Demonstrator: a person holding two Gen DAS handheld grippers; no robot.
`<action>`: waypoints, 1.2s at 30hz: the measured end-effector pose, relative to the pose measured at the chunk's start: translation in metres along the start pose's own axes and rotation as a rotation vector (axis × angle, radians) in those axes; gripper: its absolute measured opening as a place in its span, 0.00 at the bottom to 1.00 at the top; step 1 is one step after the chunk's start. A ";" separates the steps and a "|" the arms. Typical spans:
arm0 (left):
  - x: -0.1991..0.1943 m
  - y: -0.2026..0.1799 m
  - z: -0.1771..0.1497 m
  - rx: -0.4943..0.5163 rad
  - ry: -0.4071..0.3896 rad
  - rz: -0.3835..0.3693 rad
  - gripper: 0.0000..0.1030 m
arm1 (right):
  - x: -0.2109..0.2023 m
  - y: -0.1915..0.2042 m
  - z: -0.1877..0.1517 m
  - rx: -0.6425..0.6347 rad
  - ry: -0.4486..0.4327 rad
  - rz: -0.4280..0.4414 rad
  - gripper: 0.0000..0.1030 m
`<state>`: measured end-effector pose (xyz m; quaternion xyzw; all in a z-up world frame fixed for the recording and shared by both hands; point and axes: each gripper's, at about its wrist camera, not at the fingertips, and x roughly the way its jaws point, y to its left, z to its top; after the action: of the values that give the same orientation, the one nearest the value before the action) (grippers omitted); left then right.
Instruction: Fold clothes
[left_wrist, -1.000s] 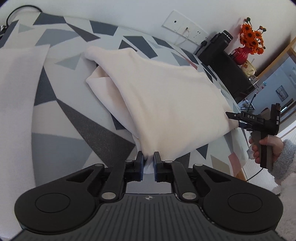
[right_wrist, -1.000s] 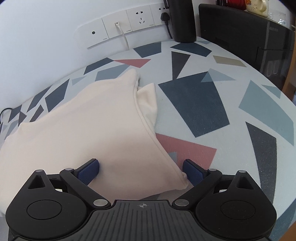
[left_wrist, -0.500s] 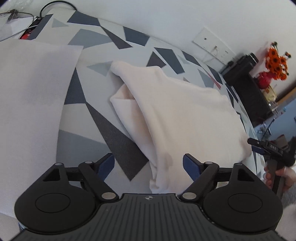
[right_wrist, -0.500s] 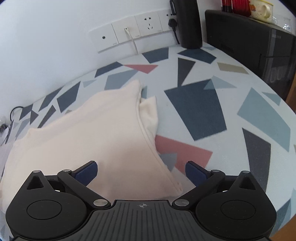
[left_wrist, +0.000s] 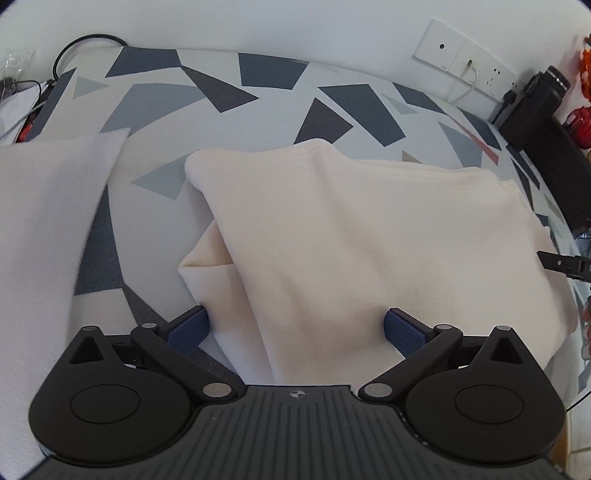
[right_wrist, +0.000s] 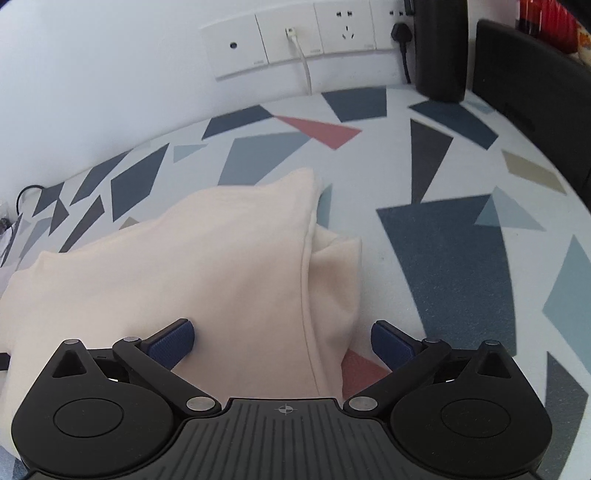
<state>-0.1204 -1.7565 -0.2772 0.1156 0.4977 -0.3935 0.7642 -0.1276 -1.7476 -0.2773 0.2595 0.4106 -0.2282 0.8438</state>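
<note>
A cream garment (left_wrist: 351, 236) lies folded on a table covered with a geometric-patterned cloth (left_wrist: 258, 85). My left gripper (left_wrist: 295, 328) is open, its blue pads on either side of the garment's near left edge, holding nothing. My right gripper (right_wrist: 282, 341) is open above the garment's right end (right_wrist: 221, 266), where a folded sleeve edge sticks out; it holds nothing. A tip of the right gripper shows at the right edge of the left wrist view (left_wrist: 565, 264).
A white cloth (left_wrist: 44, 221) lies left of the garment. Wall sockets (right_wrist: 295, 40) with a white cable are behind the table. A black speaker (right_wrist: 439, 48) and a black box (right_wrist: 535, 103) stand at the back right. Cables (left_wrist: 74, 48) lie at the back left.
My left gripper opened and let go of the garment's corner, then pulled back above its left edge. My right gripper stayed open and rose a little.
</note>
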 end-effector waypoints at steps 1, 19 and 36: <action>0.000 -0.001 -0.001 0.001 -0.005 0.007 1.00 | 0.001 0.001 0.000 -0.011 -0.007 0.000 0.99; -0.009 0.006 -0.014 -0.072 -0.019 0.012 1.00 | 0.009 0.004 0.001 -0.051 -0.068 0.011 0.99; 0.011 -0.026 0.009 -0.028 -0.029 -0.066 0.80 | 0.014 0.029 -0.002 -0.105 -0.044 0.076 0.97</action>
<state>-0.1309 -1.7837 -0.2765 0.0826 0.4956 -0.4133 0.7594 -0.1041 -1.7263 -0.2824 0.2251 0.3932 -0.1796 0.8732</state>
